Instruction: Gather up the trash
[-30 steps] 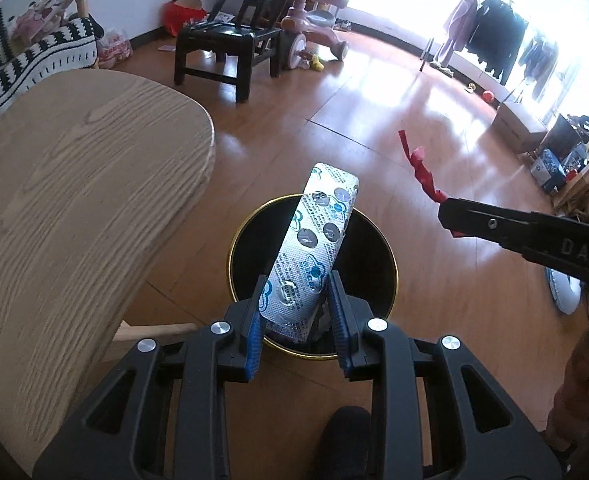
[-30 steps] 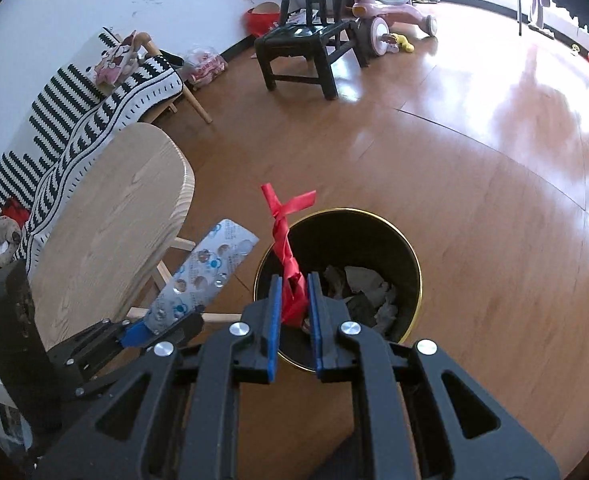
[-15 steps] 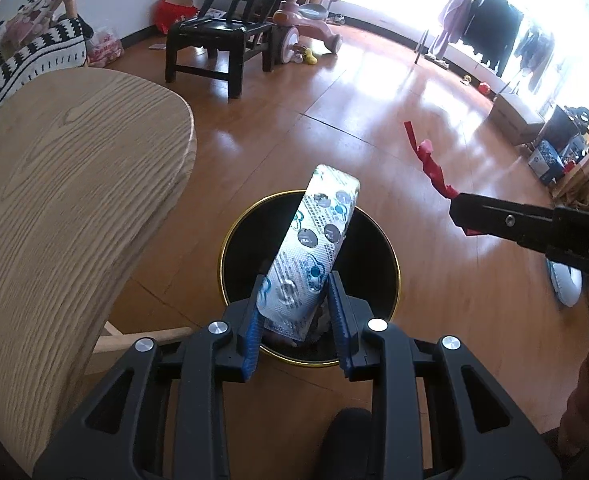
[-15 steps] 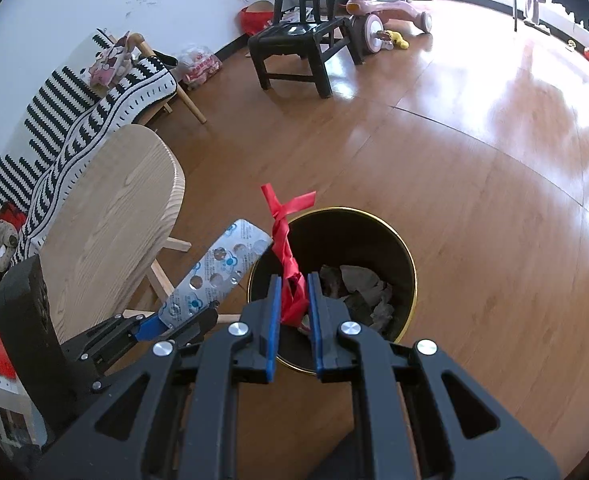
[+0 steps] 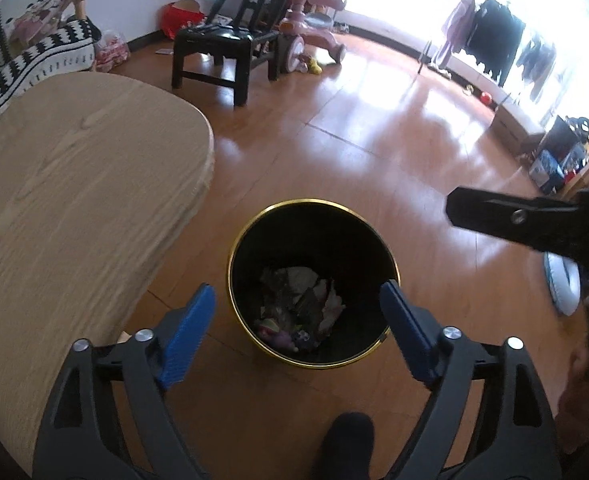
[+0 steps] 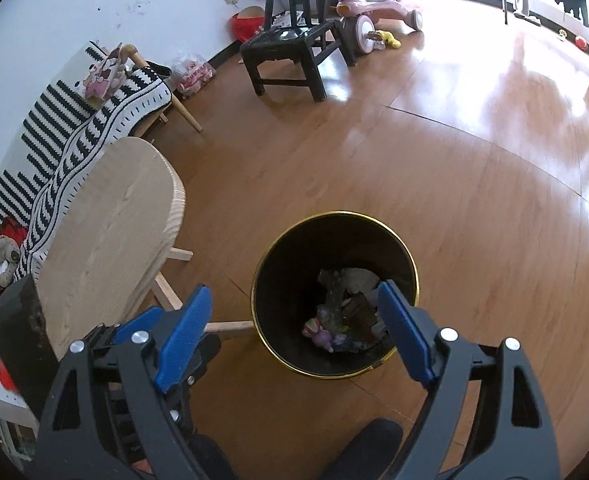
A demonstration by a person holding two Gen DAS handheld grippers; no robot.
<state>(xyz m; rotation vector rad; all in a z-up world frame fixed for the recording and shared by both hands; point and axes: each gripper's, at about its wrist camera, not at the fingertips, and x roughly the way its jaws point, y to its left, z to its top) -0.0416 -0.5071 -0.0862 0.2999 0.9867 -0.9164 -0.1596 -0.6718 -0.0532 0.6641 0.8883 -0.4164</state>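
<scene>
- Left tool (image 5: 296, 306), black frame with blue ribbed pads: jaws opening, spread wide, nothing between the pads; it hangs tilted down over the bin's mouth
- Right tool (image 6: 294, 304), same build: jaws opening, likewise wide and with nothing in their grasp; it points down at the same bin; in the left wrist view one of its black fingers juts in from the right edge, above the floor just beside the bin
- Round black waste bin with a gold rim (image 5: 390, 248) (image 6: 413, 268): stands upright on the glossy wooden plank floor (image 6: 474, 200), directly under both tools; crumpled trash, grey, white and dark scraps (image 5: 300, 304) (image 6: 348, 308), lies in a heap at its bottom
- Pale oak worktop with a rounded end (image 5: 74, 184) (image 6: 110, 220): just left of the bin, apart from it; its light wooden legs show beneath in the right wrist view
- Black-and-white striped throw (image 6: 74, 132): draped over a seat behind the worktop, by the white wall
- Black wooden chair (image 5: 230, 40) (image 6: 294, 44): well beyond, on the floor; a pink ride-on toy (image 6: 374, 8) stands just behind it
</scene>
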